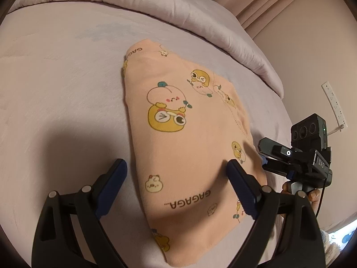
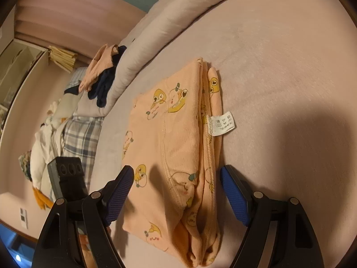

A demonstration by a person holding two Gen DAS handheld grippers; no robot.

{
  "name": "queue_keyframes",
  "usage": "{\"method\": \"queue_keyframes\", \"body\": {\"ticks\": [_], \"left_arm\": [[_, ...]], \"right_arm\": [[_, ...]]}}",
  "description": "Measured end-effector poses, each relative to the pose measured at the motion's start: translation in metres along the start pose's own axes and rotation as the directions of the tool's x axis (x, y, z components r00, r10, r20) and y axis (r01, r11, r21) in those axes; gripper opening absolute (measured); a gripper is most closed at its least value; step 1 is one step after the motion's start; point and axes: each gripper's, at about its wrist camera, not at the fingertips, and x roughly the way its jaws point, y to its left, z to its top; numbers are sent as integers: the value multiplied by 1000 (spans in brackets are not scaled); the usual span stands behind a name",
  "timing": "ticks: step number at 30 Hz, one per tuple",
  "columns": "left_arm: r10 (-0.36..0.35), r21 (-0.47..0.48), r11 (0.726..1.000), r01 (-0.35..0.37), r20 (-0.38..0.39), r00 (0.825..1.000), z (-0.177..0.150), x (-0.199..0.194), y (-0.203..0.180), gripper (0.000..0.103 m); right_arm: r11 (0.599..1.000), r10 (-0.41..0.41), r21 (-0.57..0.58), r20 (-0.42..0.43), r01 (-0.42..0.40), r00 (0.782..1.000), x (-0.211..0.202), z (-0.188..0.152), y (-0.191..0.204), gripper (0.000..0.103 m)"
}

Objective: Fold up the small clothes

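Peach cartoon-print garment (image 1: 178,134) lies folded flat on pale pink bed (image 1: 55,78), well apart from rolled duvet (image 1: 156,6) along far edge. White care label (image 2: 222,124) sticks out from layered fold edge. Left tool (image 1: 176,174) hovers above near part of garment, jaws wide, nothing gripped. Right tool (image 2: 177,182) spread wide over stacked fold end, pads clear of cloth. Pile of loose clothes (image 2: 102,76) beyond duvet.

Peach garment (image 1: 185,147) with yellow cartoon print; pale pink bedcover (image 1: 67,89).
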Motion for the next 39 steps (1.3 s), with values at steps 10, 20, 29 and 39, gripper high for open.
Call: {"method": "queue_keyframes", "body": {"ticks": [10, 20, 29, 39], "left_arm": [[-2, 13, 1000, 2, 3, 1000, 5, 7, -5, 90], [40, 65, 997, -38, -34, 999, 12, 15, -15, 93], [69, 112, 992, -63, -45, 997, 14, 25, -23, 100], [-10, 96, 995, 13, -31, 999, 18, 26, -15, 100]], "right_arm": [[1000, -4, -19, -4, 4, 1000, 6, 6, 3, 79], [999, -9, -34, -4, 9, 1000, 11, 10, 7, 79], [995, -39, -90, -12, 38, 999, 22, 16, 16, 80], [991, -63, -121, -15, 61, 998, 29, 21, 19, 80]]}}
